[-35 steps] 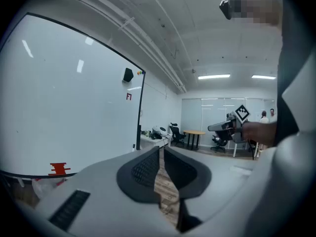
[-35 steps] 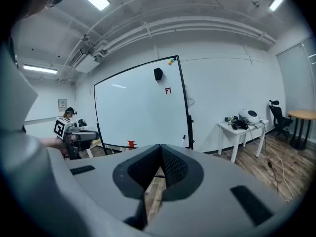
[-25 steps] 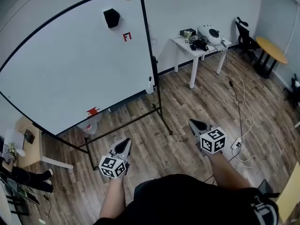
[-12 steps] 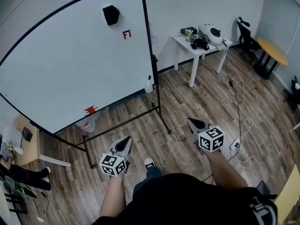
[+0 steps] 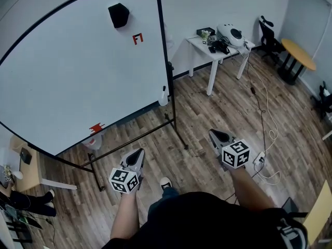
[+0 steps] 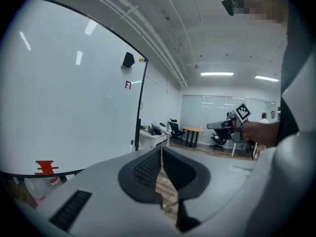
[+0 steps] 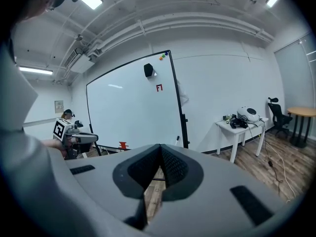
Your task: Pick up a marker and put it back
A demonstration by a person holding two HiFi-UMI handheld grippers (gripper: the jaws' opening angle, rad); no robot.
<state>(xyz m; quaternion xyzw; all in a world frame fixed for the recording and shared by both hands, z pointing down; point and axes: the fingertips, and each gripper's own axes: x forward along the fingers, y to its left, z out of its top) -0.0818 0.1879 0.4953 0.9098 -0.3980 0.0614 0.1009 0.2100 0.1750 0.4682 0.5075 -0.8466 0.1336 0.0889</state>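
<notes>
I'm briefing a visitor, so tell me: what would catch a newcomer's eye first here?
A big whiteboard fills the left, a black eraser near its top. At the bottom, the left hand-held gripper and right hand-held gripper are both shut, empty. A white table stands upper right.

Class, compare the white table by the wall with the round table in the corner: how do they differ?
The white table has a rectangular white top; the round table has a yellowish one. The white table has white legs, the round table a dark base. The white table carries gear; the round table looks bare. Both stand on the wood floor.
</notes>
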